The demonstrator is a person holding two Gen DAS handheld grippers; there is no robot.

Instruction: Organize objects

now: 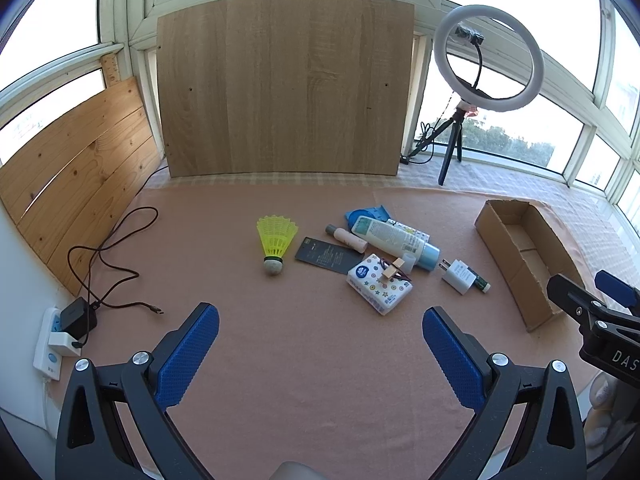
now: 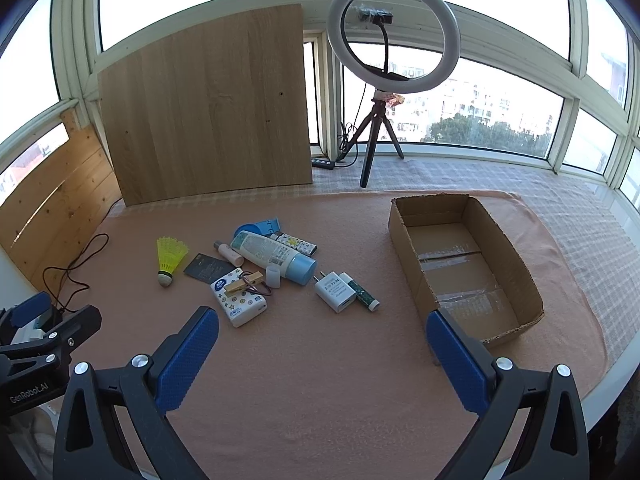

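Note:
A pile of small objects lies mid-table on the pink cloth: a yellow shuttlecock [image 1: 275, 242] [image 2: 169, 258], a dark card [image 1: 327, 255], a white lotion bottle with a blue cap [image 1: 394, 241] [image 2: 276, 255], a tissue pack [image 1: 378, 283] [image 2: 239, 297] with a wooden clothespin [image 2: 244, 283] on it, and a white charger plug [image 1: 460, 276] [image 2: 335, 291]. An open cardboard box [image 1: 520, 264] [image 2: 464, 264] stands to the right, nothing in it. My left gripper [image 1: 320, 320] hovers open in front of the pile. My right gripper [image 2: 322, 322] is open, near the box's front corner.
A wooden board [image 1: 284, 84] leans against the windows at the back. A ring light on a tripod [image 2: 394, 36] stands behind the box. A power strip [image 1: 50, 344] with a black adapter and a loose cable [image 1: 108, 256] lies at the left edge.

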